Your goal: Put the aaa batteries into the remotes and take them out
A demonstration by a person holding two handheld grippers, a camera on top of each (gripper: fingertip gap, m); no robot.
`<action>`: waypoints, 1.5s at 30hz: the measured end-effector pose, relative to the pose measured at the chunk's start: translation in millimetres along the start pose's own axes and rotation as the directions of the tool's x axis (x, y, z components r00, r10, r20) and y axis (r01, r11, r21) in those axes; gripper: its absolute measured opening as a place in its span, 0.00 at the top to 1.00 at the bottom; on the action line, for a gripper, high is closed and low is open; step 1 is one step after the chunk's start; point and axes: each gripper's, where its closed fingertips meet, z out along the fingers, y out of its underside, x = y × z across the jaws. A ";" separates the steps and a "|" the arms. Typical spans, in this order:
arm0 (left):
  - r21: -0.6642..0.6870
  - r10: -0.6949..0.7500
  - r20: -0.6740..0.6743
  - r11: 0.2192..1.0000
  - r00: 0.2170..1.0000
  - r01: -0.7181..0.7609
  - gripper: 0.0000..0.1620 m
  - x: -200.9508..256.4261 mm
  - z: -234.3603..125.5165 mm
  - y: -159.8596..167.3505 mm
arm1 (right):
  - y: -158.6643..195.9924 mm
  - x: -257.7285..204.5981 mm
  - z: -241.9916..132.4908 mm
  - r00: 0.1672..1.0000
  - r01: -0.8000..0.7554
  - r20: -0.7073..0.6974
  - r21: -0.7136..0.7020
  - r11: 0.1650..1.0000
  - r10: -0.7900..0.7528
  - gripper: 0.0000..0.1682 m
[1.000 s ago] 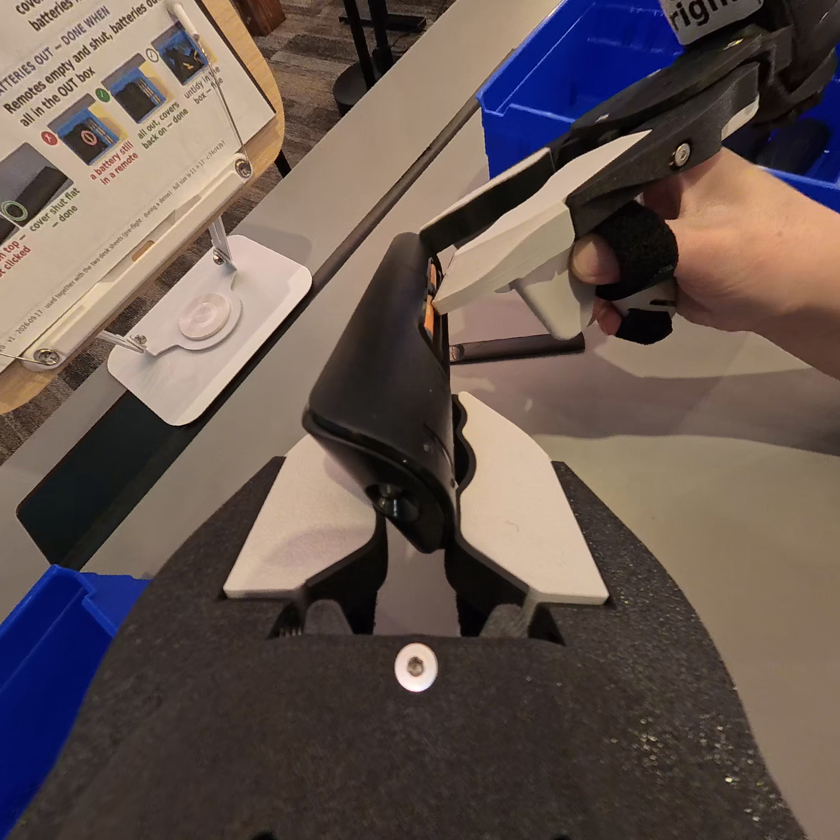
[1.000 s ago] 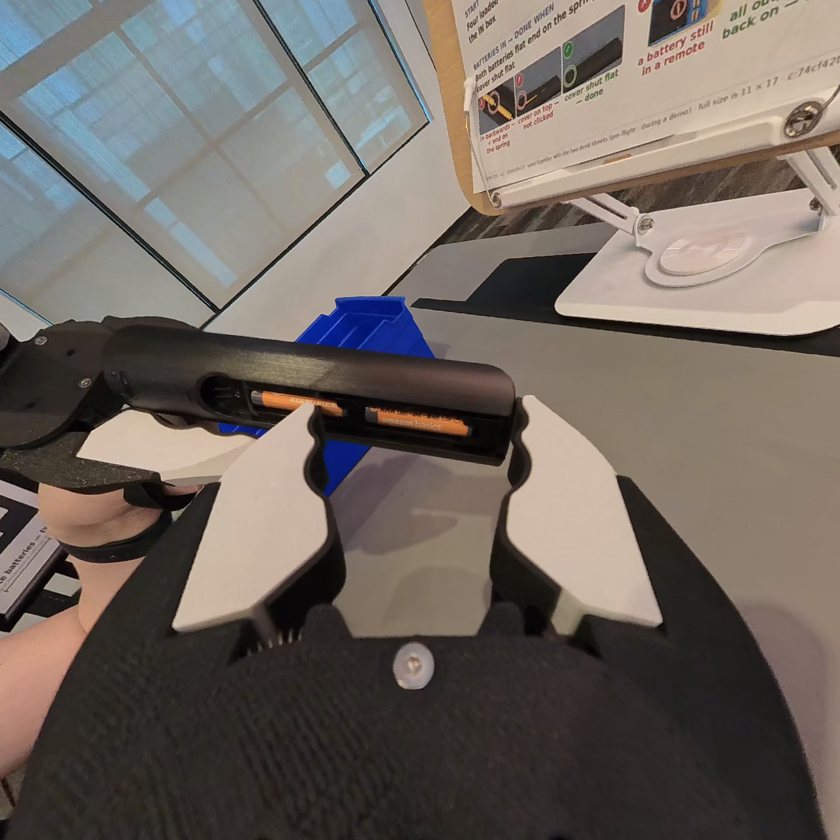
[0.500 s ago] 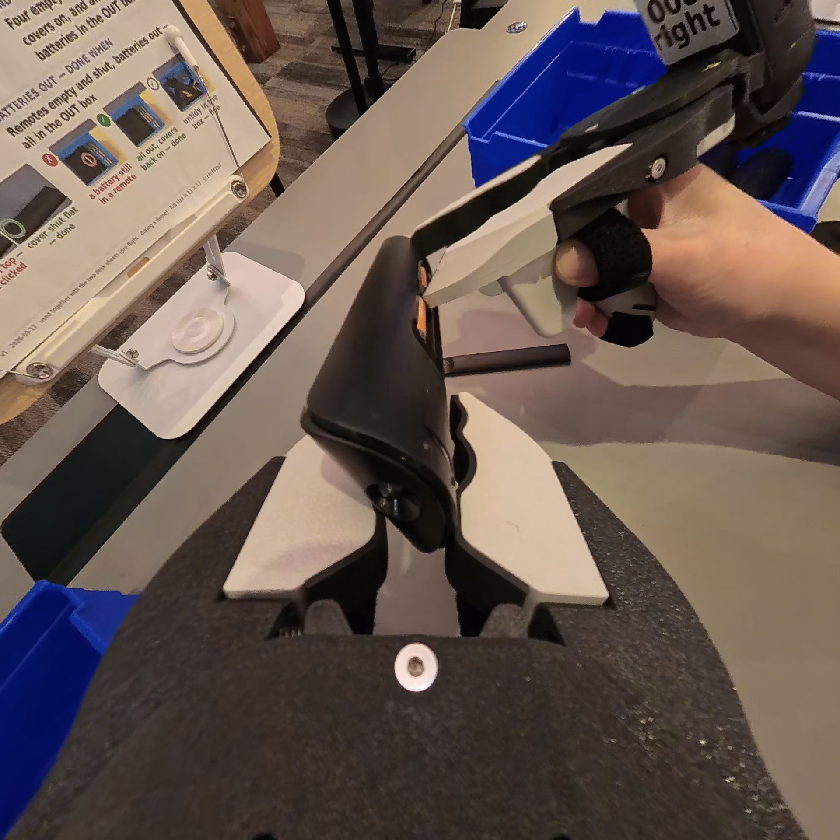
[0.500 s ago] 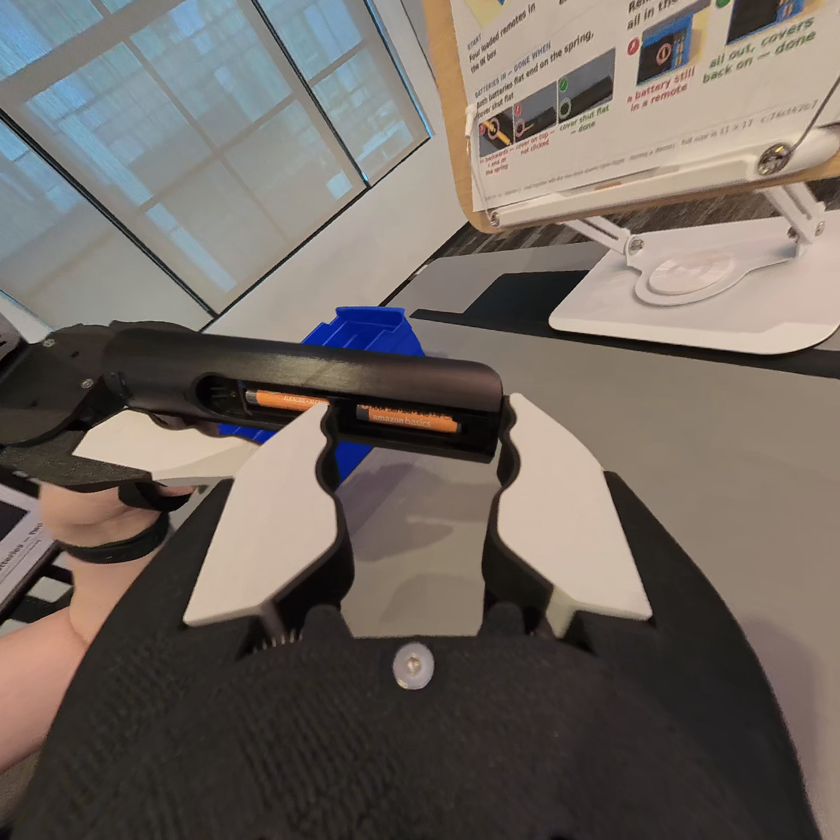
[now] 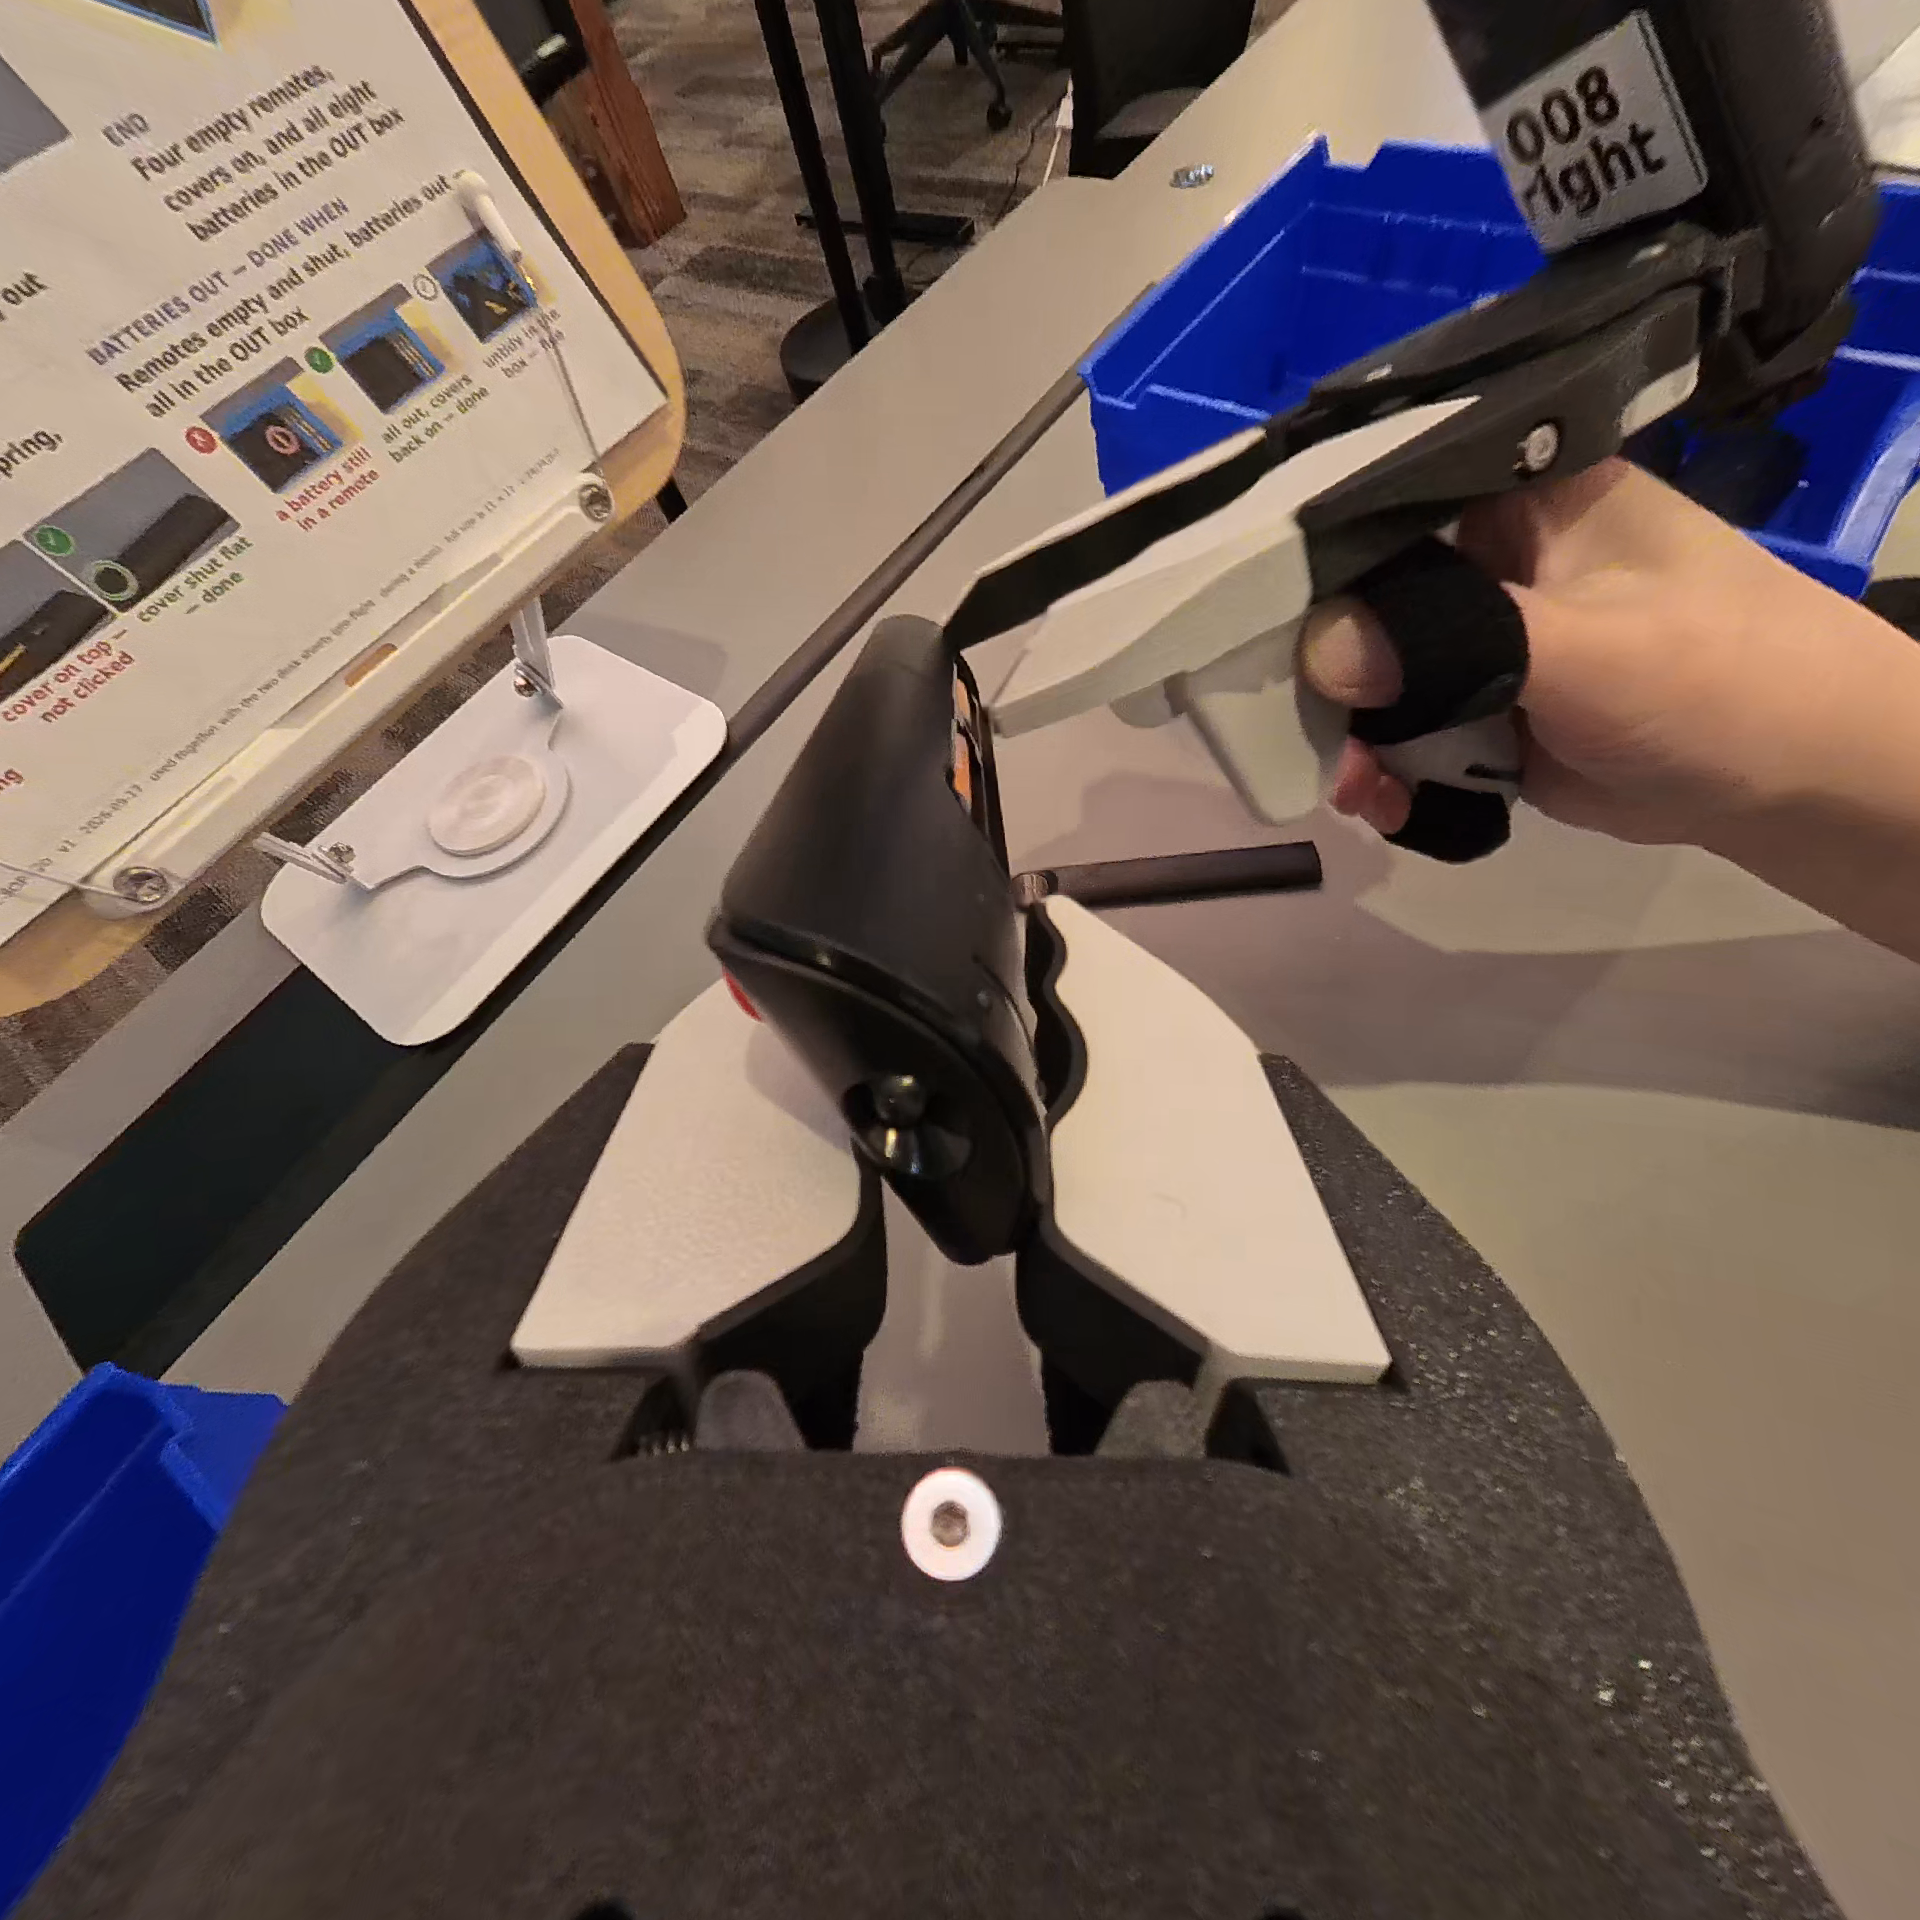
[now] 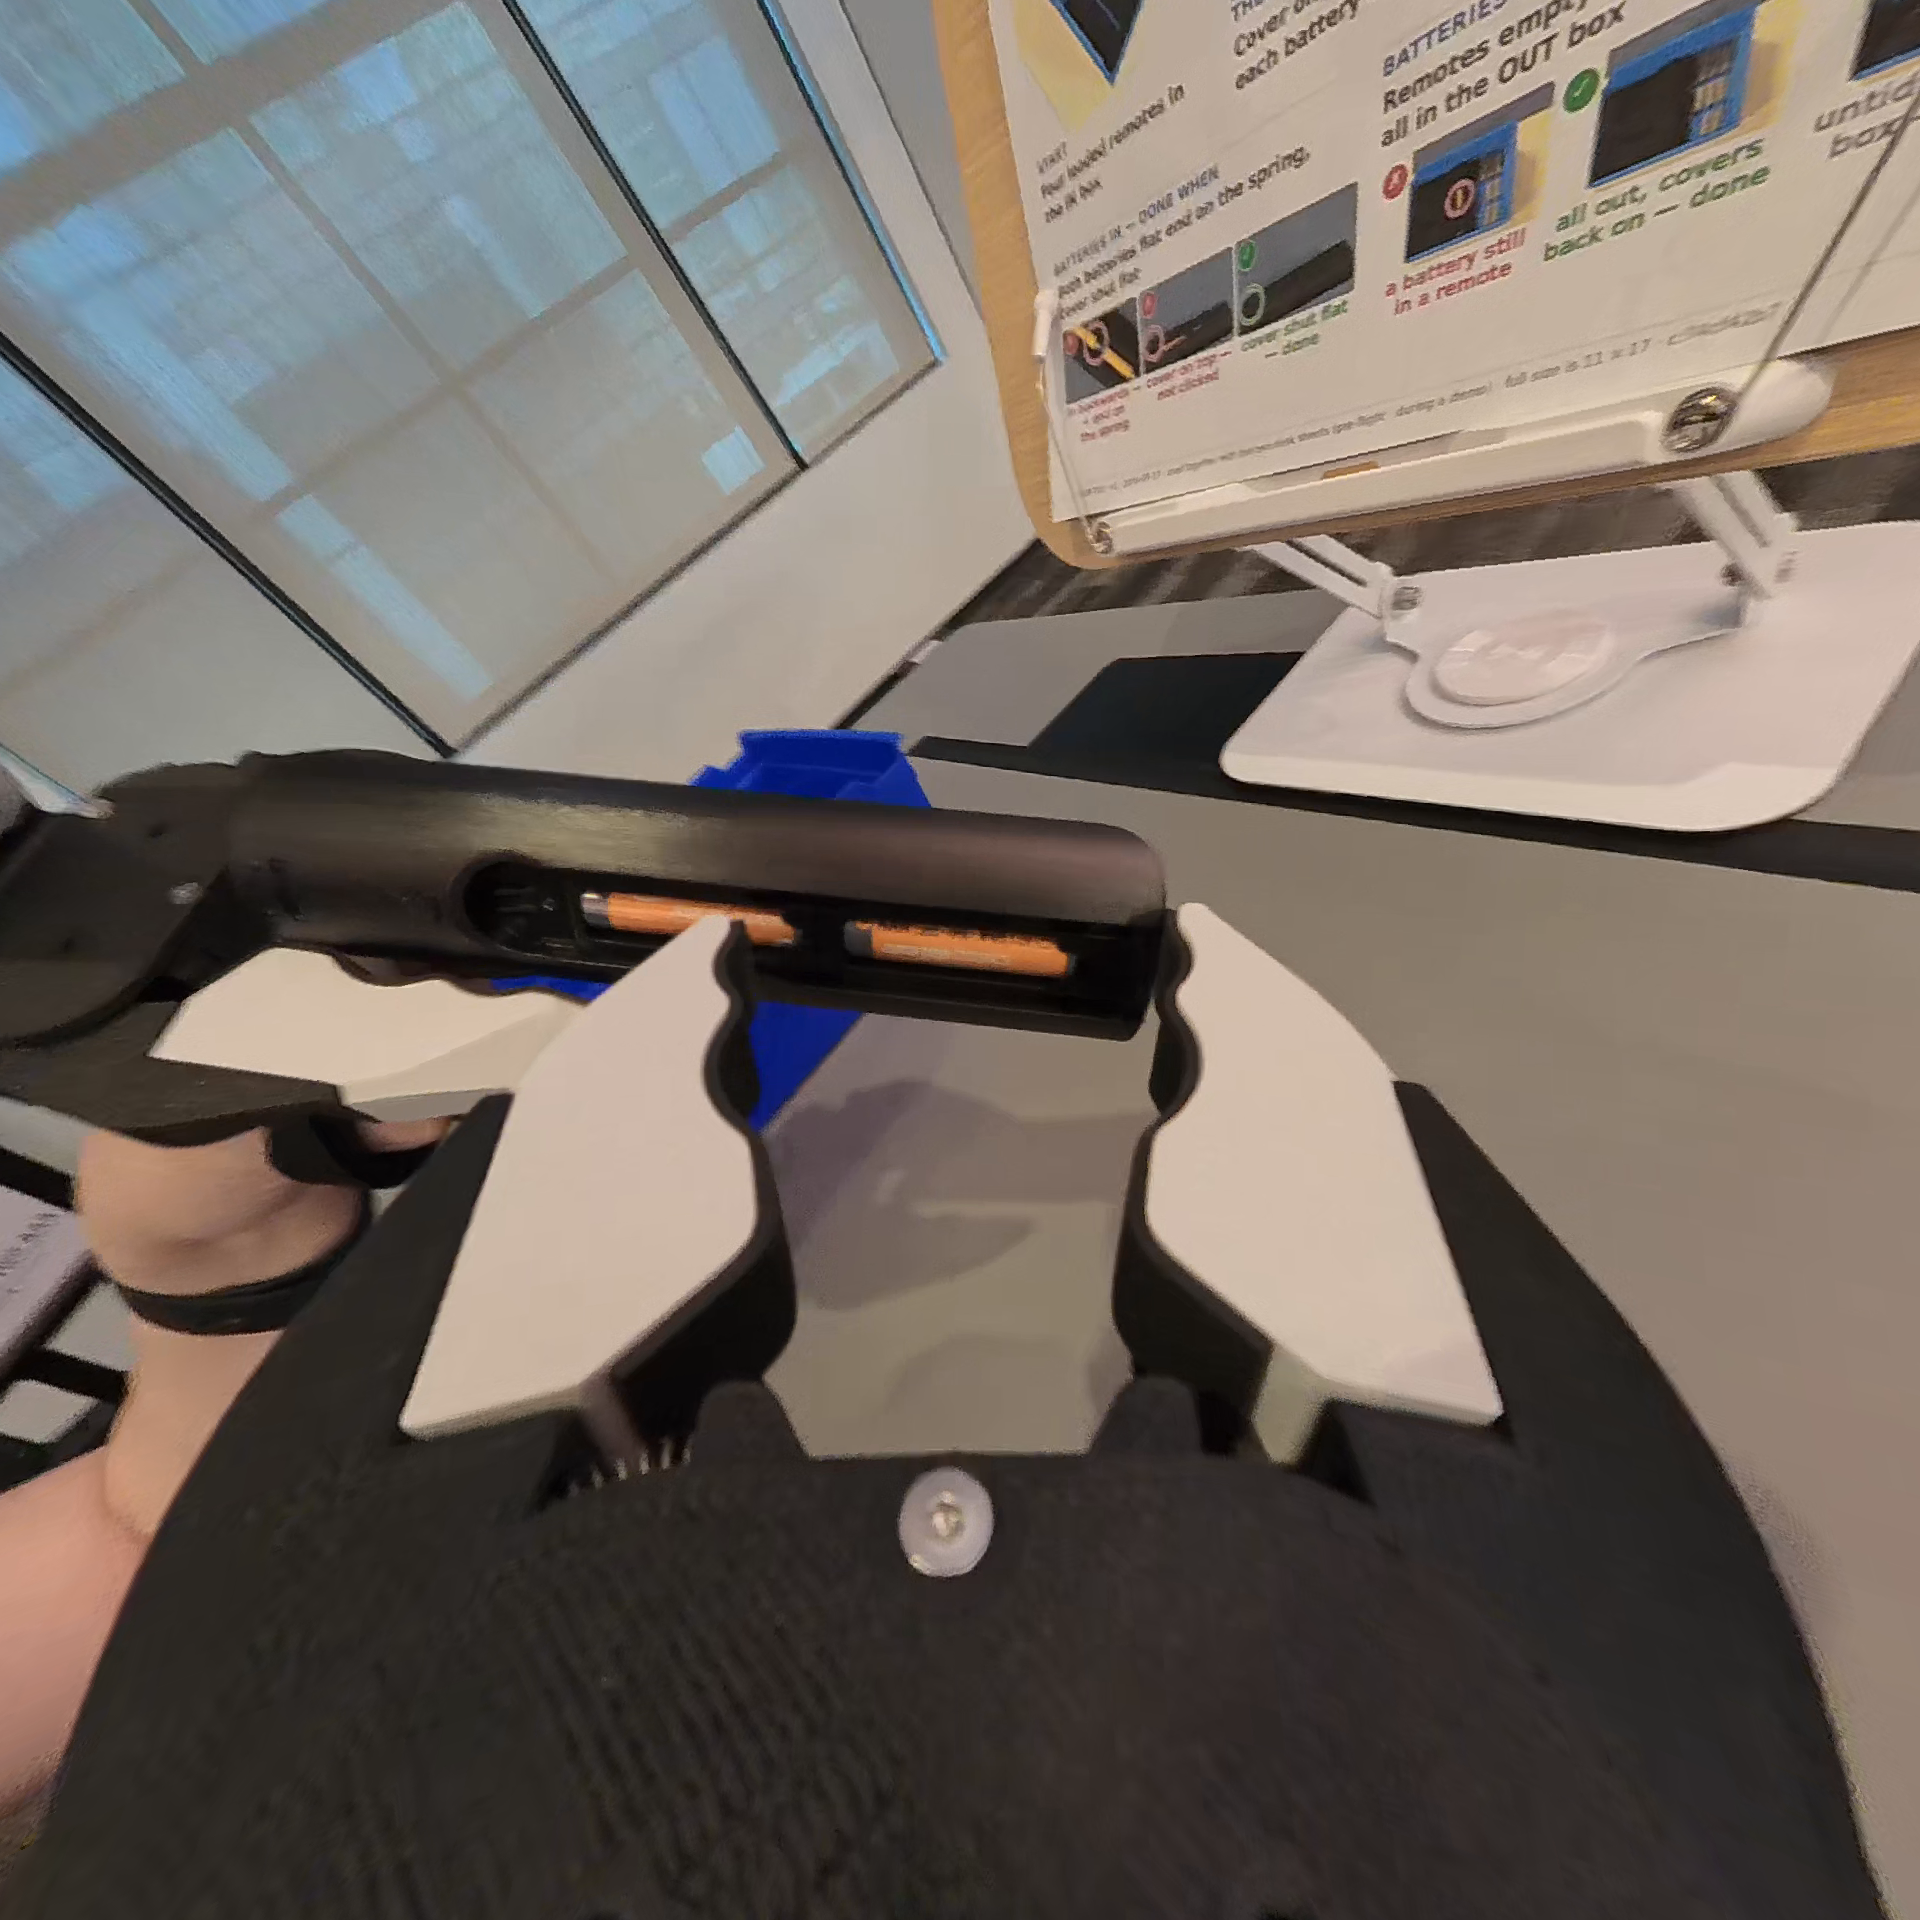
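left gripper [image 5: 951, 1049] is clamped on the near end of the black remote [image 5: 883, 914], holding it tilted above the grey table [image 5: 1558, 1195], its open battery bay facing the right gripper [image 6: 951, 971]. right gripper's fingers stand wide apart and grip nothing, one tip at the remote's far end, the other over the middle of the bay; two orange aaa batteries [image 6: 961, 945] lie end to end in the bay. noted nearby: loose black cover [image 5: 1195, 868] on the table, blue bin [image 5: 1299, 332] beyond, instruction sheet on a white stand [image 5: 499, 831].
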 end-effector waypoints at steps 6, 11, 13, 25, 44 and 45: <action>0.005 -0.005 0.008 1.000 1.000 0.005 0.84 -0.9 1.9 0.0 | 1.9 -6.0 3.0 1.000 -0.006 -0.003 -0.015 1.000 0.006 0.45; 0.015 0.012 0.021 1.000 1.000 -0.012 0.84 -0.2 -0.4 -2.7 | 3.1 -8.9 5.2 0.991 0.119 -0.055 -0.055 0.991 -0.122 0.40; 0.054 -0.027 -0.007 0.998 1.000 0.028 0.84 -2.8 -8.7 -8.5 | -5.2 -12.3 0.5 0.991 0.132 -0.025 -0.013 0.991 -0.132 0.48; 0.091 -0.038 -0.031 0.995 0.999 0.041 0.84 3.3 -10.6 -15.4 | -12.6 -9.9 -9.0 0.990 0.131 -0.054 -0.002 0.991 -0.131 0.58; 0.124 -0.019 -0.014 0.992 1.000 0.021 0.84 11.5 -11.6 -22.9 | -19.7 -12.6 -16.0 0.979 0.173 -0.117 0.026 0.985 -0.169 0.59; 0.124 -0.020 -0.014 0.992 1.000 0.022 0.84 11.9 -11.2 -23.0 | -19.9 -12.3 -16.1 0.979 0.172 -0.115 0.023 0.985 -0.168 0.59</action>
